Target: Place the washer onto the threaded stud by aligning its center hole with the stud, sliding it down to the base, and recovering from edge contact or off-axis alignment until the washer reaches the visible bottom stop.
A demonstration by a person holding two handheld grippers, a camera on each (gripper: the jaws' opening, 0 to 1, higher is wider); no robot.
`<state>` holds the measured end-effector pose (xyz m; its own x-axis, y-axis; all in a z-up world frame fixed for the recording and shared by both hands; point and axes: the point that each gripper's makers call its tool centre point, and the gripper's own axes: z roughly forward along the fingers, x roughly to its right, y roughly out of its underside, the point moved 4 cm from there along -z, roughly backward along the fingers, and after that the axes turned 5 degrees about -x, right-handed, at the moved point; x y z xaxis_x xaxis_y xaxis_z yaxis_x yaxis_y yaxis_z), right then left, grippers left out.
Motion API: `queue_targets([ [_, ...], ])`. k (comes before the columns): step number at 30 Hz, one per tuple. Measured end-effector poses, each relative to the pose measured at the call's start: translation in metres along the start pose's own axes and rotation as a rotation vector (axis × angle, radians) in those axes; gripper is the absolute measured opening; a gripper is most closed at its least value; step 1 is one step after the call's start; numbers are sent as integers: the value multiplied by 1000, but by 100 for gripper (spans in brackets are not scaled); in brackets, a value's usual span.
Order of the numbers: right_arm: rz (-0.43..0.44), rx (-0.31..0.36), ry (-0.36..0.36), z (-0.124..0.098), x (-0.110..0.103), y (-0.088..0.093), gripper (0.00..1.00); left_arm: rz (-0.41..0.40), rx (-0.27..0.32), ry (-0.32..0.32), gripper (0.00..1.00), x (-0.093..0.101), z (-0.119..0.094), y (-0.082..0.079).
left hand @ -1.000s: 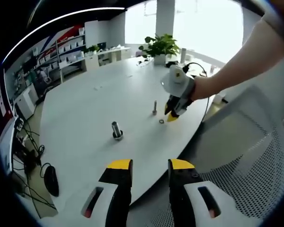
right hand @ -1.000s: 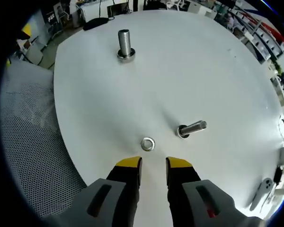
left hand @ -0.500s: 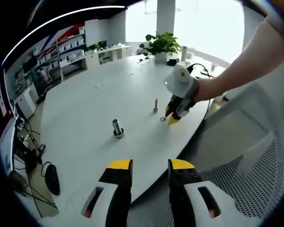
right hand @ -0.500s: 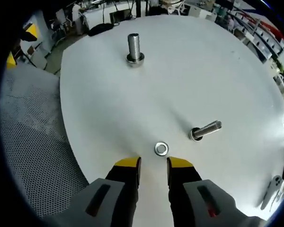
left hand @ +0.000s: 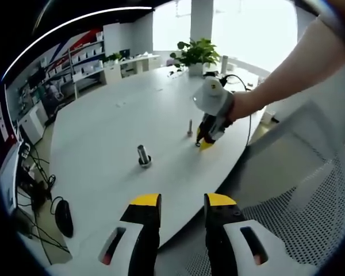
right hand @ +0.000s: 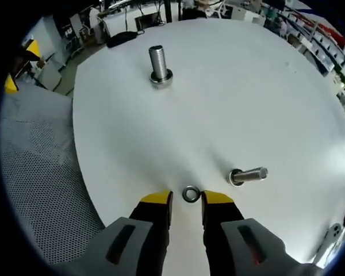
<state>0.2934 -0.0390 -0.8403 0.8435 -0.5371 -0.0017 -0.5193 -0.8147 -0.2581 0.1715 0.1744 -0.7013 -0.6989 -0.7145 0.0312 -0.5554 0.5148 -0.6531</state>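
Your right gripper (right hand: 186, 199) has closed in on the washer (right hand: 190, 194): in the right gripper view the ring now lies flat on the white table (right hand: 247, 98) right between the yellow jaw tips at lower centre, where half a second ago it sat just ahead of them. The jaws are parted, one on each side of the ring; whether they touch it cannot be told. The slim stud (right hand: 248, 175) stands just right of the washer, at lower right of the frame, and the thick bolt (right hand: 159, 65) stands well apart at upper centre.

In the left gripper view your left gripper (left hand: 181, 202) hangs with its jaws apart and nothing between them at the bottom of the frame, over the table's near edge, much as before. At centre right your hand (left hand: 242, 105) has brought the right gripper (left hand: 204, 142) lower, its tips down at the tabletop beside the stud (left hand: 190, 127). The bolt (left hand: 143, 156) stands left of centre. A potted plant (left hand: 195, 56) sits at the table's far end, top centre.
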Motion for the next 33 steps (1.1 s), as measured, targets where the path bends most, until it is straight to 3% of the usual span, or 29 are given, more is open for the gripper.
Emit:
queue_targets([
  [10,-106,-179,-45,3,10,-7,14,-10,-2,-3,28,-1,0,1],
  [15,-216,-325,10,4,1,-12,15,-4,-5,0,28,0,1,1],
  [19,-202,-382,48,7,-1,-15,15,3,-10,4,27,1,1,1],
  [22,-142,-369,54,5,0,-14,15,0,-9,3,27,0,0,2],
  [26,-144,-281,34,3,2,-10,15,-3,-7,1,27,0,0,1],
  [30,-50,-175,30,2,3,-7,15,-1,-9,-2,27,0,0,2],
  [33,-37,-145,42,0,2,-5,15,-3,-6,-4,27,-1,0,2],
])
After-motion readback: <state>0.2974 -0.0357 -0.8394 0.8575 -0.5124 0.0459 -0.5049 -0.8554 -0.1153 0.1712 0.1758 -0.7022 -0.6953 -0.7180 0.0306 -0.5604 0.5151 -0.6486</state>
